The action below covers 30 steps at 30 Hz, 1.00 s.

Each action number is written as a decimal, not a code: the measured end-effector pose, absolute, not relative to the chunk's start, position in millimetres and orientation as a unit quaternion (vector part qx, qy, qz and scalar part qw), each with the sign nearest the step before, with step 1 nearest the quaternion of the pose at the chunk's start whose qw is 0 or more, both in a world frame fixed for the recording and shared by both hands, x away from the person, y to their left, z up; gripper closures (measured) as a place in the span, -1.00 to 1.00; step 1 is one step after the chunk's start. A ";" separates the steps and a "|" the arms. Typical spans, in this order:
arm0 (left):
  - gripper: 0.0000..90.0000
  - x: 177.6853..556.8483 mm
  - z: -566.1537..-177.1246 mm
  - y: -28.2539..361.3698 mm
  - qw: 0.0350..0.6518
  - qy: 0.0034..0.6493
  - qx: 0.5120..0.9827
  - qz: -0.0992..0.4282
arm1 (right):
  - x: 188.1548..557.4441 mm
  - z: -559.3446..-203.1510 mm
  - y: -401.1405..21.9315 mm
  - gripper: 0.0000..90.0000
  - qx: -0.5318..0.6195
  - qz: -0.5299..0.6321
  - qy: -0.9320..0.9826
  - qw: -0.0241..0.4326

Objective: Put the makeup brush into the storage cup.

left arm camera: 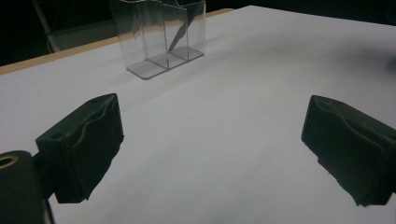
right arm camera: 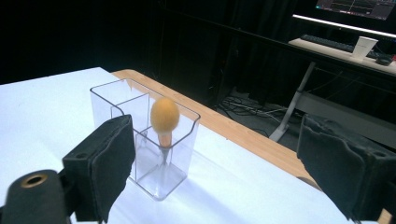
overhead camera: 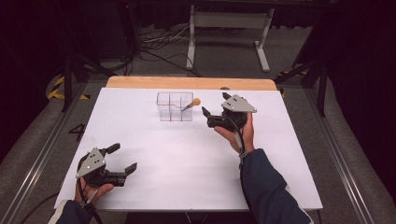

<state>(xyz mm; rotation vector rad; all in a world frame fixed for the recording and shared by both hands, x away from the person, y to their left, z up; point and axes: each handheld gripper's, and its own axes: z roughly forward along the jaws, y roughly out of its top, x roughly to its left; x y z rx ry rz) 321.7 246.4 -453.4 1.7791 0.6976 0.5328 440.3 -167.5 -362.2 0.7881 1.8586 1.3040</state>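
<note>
A white counter (overhead camera: pixel 187 158) with a wooden far edge is seen, and beyond it, on the floor, a white table frame (overhead camera: pixel 229 28) and loose cables (overhead camera: pixel 159 44). In the right gripper view a paper cup (right arm camera: pixel 364 46) is seen on a far desk. A clear divided organizer (overhead camera: pixel 175 106) stands upright on the far half of the counter. A brush with a yellow rounded tip (overhead camera: pixel 196 101) is leaned in its right-hand compartment, tip above the rim. The right tool (overhead camera: pixel 215 108) is held just beside the organizer, jaws wide, nothing between them. The left tool (overhead camera: pixel 122 158) is kept near the counter's near left corner, well apart, jaws wide and empty.
</note>
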 end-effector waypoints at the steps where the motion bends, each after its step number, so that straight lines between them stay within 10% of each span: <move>1: -0.86 321.7 -453.4 246.4 0.547 0.294 0.751 0.224 | 439.3 -362.6 -169.1 -0.72 0.306 0.506 0.721 0.360; 30: -0.86 319.9 -451.5 247.7 0.548 0.293 0.747 0.235 | 410.1 -379.2 -194.1 -0.73 0.295 0.500 0.729 0.363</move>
